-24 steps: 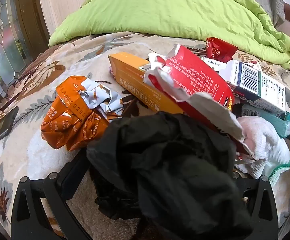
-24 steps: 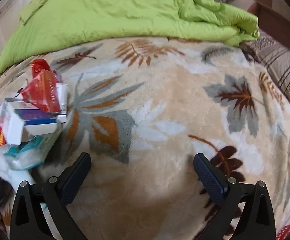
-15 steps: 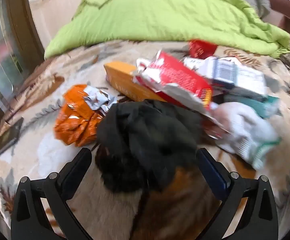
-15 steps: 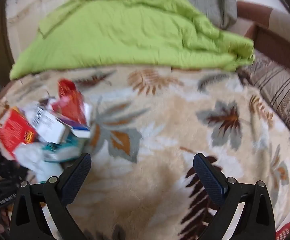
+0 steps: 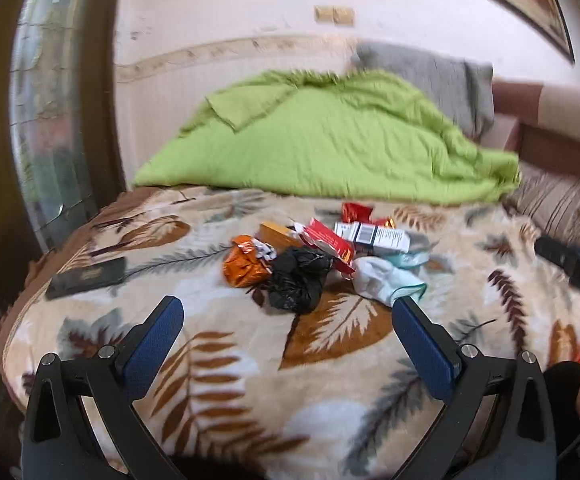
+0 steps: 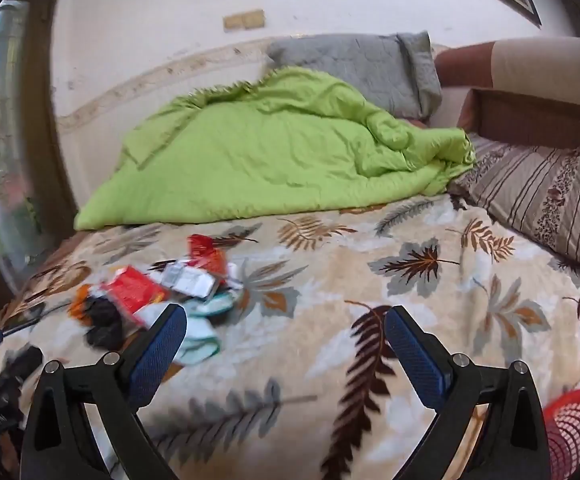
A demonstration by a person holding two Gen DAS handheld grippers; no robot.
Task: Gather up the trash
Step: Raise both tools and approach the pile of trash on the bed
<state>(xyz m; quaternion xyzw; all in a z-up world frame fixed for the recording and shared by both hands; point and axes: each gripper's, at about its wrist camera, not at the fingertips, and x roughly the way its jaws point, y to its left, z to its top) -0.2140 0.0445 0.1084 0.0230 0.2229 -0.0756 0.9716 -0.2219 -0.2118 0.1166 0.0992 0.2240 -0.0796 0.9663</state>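
Trash [image 5: 314, 256] looks light and crumply, so pinch the soft black bag [image 5: 298, 280] at its bunched middle; both grippers [image 5: 287, 312] [image 6: 285, 324] gape wide, empty.

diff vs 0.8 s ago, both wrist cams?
Both hand-held grippers pulled back from the bed: the left hand-held gripper backed off the black plastic bag, which now lies well ahead of its fingers; the right hand-held gripper also retreated. Both open and empty as before. Trash pile unmoved.
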